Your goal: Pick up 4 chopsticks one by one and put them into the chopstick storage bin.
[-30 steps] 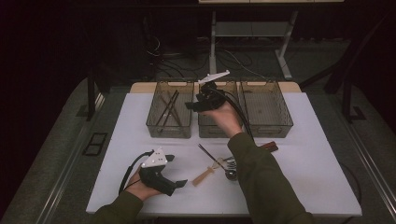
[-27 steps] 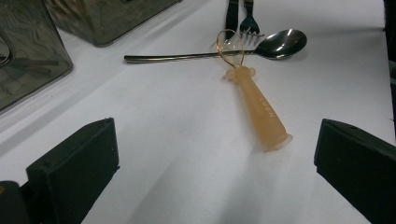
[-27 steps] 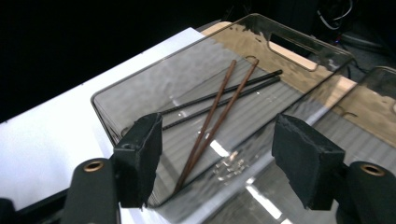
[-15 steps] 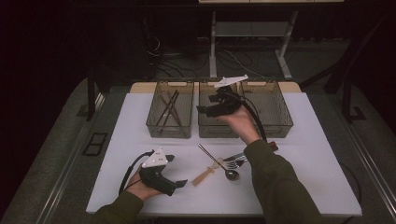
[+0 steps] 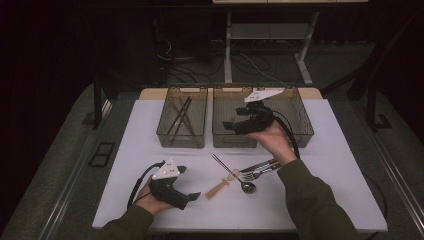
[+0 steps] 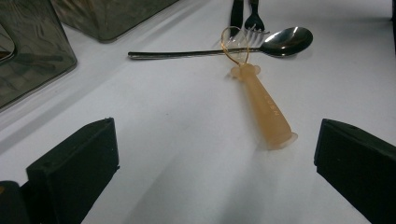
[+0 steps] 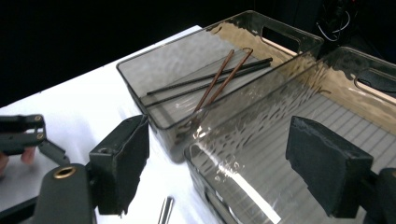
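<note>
My left gripper (image 5: 187, 182) (image 6: 210, 172) rests open on the white table near its front edge, with only bare table between its jaws. Just ahead of it lies a peach-handled tool with a wire loop (image 6: 264, 109) (image 5: 218, 189). Beyond that lie a spoon (image 6: 286, 39) (image 5: 247, 186) and a fork (image 6: 254, 21) (image 5: 256, 172). My right gripper (image 5: 232, 125) (image 7: 224, 158) hangs open over the front of an empty clear bin (image 7: 299, 135) (image 5: 235, 137), holding nothing. The bin to the left (image 5: 162, 132) (image 7: 140, 79) holds several chopsticks (image 5: 180, 116) (image 7: 219, 77).
A third clear bin (image 5: 302, 125) stands at the right of the row, along the table's far edge. The white tabletop (image 5: 340, 165) has free room to the right of the cutlery and at the front. A desk frame and cables sit beyond the table.
My right gripper has moved to the right along the bins and a little nearer. The left gripper and the cutlery have stayed put.
</note>
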Action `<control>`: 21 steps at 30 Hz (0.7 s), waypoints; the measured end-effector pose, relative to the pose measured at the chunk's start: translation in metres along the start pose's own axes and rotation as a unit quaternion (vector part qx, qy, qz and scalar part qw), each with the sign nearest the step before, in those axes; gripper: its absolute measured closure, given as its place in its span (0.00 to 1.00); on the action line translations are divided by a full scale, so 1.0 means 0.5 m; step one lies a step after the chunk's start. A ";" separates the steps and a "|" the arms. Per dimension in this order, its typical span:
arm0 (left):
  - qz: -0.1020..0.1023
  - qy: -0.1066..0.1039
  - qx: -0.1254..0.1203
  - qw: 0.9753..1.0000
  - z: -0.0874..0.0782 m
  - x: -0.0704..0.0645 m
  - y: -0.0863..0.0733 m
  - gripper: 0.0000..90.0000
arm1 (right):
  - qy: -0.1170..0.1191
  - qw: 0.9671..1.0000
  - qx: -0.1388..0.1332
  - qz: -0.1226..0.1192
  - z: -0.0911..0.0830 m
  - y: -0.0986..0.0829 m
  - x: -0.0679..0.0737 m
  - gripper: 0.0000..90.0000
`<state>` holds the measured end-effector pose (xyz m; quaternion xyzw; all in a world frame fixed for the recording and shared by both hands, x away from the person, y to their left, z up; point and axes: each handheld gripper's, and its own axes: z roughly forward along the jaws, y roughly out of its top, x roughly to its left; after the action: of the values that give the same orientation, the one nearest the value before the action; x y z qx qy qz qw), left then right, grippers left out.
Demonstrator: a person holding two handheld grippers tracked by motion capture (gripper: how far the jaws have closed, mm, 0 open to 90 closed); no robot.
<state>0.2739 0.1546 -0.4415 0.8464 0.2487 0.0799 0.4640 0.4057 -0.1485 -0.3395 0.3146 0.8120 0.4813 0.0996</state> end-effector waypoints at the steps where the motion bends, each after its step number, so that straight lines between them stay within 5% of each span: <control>1: 0.002 0.000 0.001 1.000 0.000 0.000 0.000 0.00 | 0.001 1.000 -0.001 -0.001 -0.005 -0.005 -0.001 0.24; 21: 0.003 0.003 0.004 1.000 0.000 -0.002 0.000 0.00 | -0.003 1.000 0.004 0.004 -0.082 -0.095 -0.007 0.24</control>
<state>0.2731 0.1542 -0.4412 0.8489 0.2482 0.0823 0.4594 0.3697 -0.1961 -0.3589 0.3199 0.8124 0.4775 0.0988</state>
